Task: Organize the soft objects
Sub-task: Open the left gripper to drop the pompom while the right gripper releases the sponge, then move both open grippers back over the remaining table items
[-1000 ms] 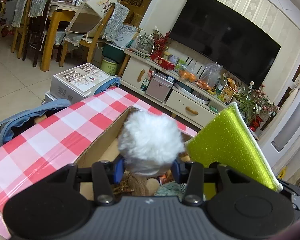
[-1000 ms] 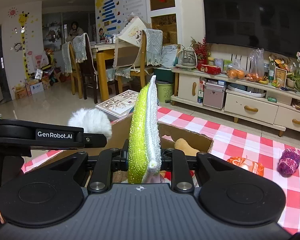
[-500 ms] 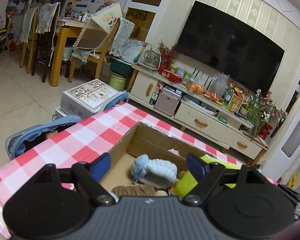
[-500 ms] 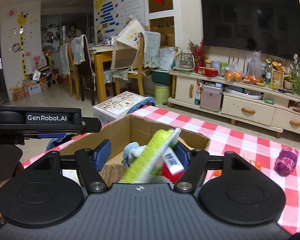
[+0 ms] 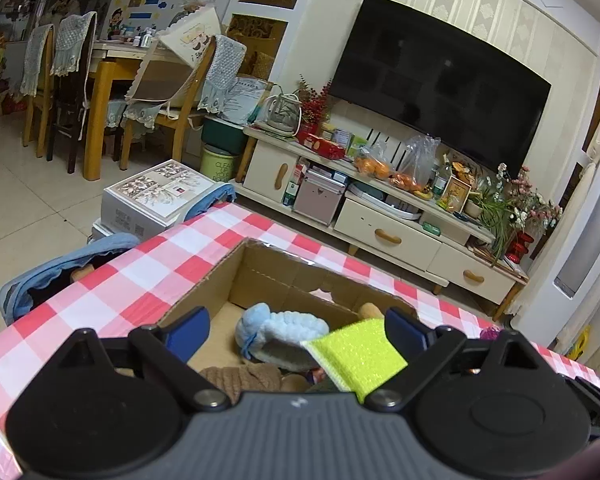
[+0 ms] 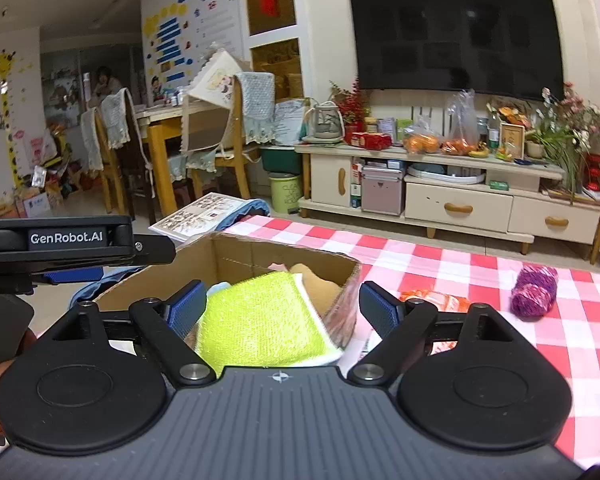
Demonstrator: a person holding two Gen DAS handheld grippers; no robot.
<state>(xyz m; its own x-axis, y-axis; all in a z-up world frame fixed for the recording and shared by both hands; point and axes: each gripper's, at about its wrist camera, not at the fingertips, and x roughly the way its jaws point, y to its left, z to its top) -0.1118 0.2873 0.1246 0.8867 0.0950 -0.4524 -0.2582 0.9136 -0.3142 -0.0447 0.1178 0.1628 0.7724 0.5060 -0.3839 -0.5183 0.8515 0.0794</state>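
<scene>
A cardboard box (image 5: 260, 272) sits on the red-checked table (image 5: 140, 280); it also shows in the right wrist view (image 6: 236, 258). Inside lie a lime-green sponge cloth (image 6: 260, 316), which also shows in the left wrist view (image 5: 360, 356), a light-blue fluffy item (image 5: 284, 328) and a brown knit piece (image 5: 240, 378). My left gripper (image 5: 296, 332) is open and empty above the box. My right gripper (image 6: 282, 306) is open and empty over the green cloth. A purple yarn ball (image 6: 534, 290) and an orange packet (image 6: 432, 300) lie on the table to the right of the box.
The other gripper's body (image 6: 68, 240) is close on the left in the right wrist view. A TV cabinet (image 6: 460, 200) stands beyond the table. A white box (image 5: 156, 196) and a blue bag (image 5: 60, 272) are on the floor to the left.
Both grippers opened. The left one dropped the white fluffy ball and the right one dropped the green cloth; the cloth now lies flat in the box. The white ball is out of sight.
</scene>
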